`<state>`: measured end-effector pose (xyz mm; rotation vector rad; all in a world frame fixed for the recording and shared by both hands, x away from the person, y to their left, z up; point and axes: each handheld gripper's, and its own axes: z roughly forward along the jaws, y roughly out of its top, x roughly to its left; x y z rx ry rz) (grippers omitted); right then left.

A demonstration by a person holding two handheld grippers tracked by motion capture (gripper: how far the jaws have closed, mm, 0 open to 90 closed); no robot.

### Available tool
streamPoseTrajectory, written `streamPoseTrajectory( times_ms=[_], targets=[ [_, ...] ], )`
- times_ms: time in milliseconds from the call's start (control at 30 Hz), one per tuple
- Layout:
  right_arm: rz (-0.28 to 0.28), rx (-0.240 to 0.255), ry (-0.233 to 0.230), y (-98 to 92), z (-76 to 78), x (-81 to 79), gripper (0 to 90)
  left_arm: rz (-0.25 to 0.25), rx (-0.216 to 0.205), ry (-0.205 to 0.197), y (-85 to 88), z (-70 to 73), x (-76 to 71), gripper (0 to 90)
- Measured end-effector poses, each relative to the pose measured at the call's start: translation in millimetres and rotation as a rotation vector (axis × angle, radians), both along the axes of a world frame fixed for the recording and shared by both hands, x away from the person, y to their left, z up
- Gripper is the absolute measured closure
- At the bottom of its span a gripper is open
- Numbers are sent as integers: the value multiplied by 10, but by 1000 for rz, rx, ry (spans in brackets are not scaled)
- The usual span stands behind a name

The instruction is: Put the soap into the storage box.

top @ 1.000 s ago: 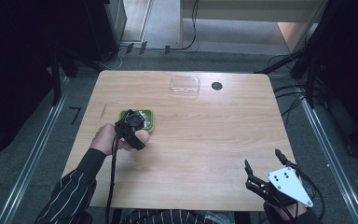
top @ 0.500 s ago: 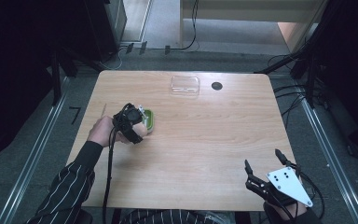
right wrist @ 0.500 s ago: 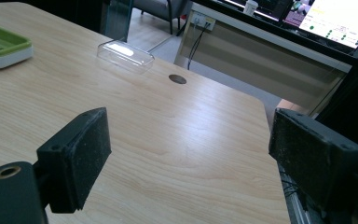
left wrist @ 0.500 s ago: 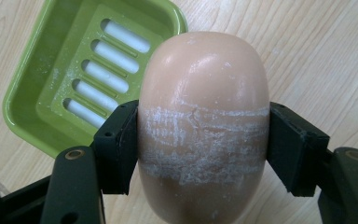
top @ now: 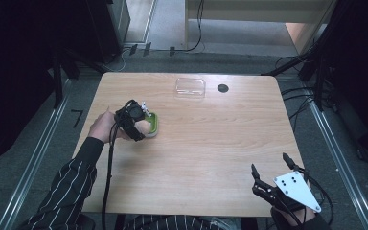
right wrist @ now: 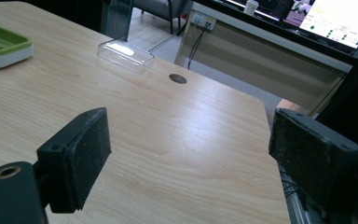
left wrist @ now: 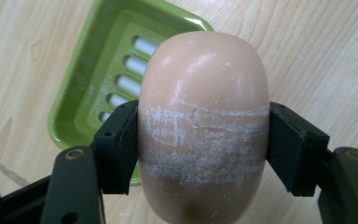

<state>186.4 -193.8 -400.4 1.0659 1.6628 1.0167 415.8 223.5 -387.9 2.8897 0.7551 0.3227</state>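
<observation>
A peach-coloured oval bar of soap (left wrist: 204,126), scuffed white around its middle, is clamped between the pads of my left gripper (left wrist: 204,144) and hangs above the table. Below it lies a green slotted soap dish (left wrist: 107,74), partly covered by the soap. In the high view the left gripper (top: 141,125) is at the table's left-middle, over the green dish (top: 153,123), with the soap (top: 142,126) just showing. My right gripper (top: 271,173) rests at the near right corner, jaws wide apart with nothing between them; in its own view the right gripper (right wrist: 189,161) faces the bare wood.
A clear plastic lid (top: 190,88) lies near the far edge, with a round dark cable hole (top: 223,88) to its right. The same lid (right wrist: 125,55) and hole (right wrist: 177,78) appear in the right gripper view, along with the dish's corner (right wrist: 2,46). Dark floor and cables surround the table (top: 211,153).
My left hand has carried the soap up and toward the far side, off the dish, which now sits at the gripper's right. The right gripper has stayed put.
</observation>
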Motion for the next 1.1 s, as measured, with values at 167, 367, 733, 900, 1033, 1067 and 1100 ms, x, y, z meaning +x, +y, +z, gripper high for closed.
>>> streamPoseTrajectory(
  times_ms=[167, 367, 733, 900, 1033, 1067, 1100],
  targets=[
    [4, -4, -2, 3, 0, 3, 135, -34, 20, -20, -2, 8, 49, 332],
    [2, -1, 1, 4, -1, 1, 135, -53, 27, -21, -21, -5, 101, 333],
    [8, -5, 4, 10, -1, 8, 134, -105, 55, -51, 43, -15, 249, 332],
    [7, -6, 3, 10, -1, 14, 135, -140, 73, -50, 58, -66, 316, 333],
    [6, -6, 3, 10, -1, 13, 135, -140, 63, -43, 72, -92, 360, 332],
    [6, -5, 3, 11, -1, 14, 135, -133, 45, -41, 79, -85, 373, 332],
    [6, -6, 4, 12, -2, 14, 135, -139, 35, -52, 84, -73, 393, 333]
  ],
)
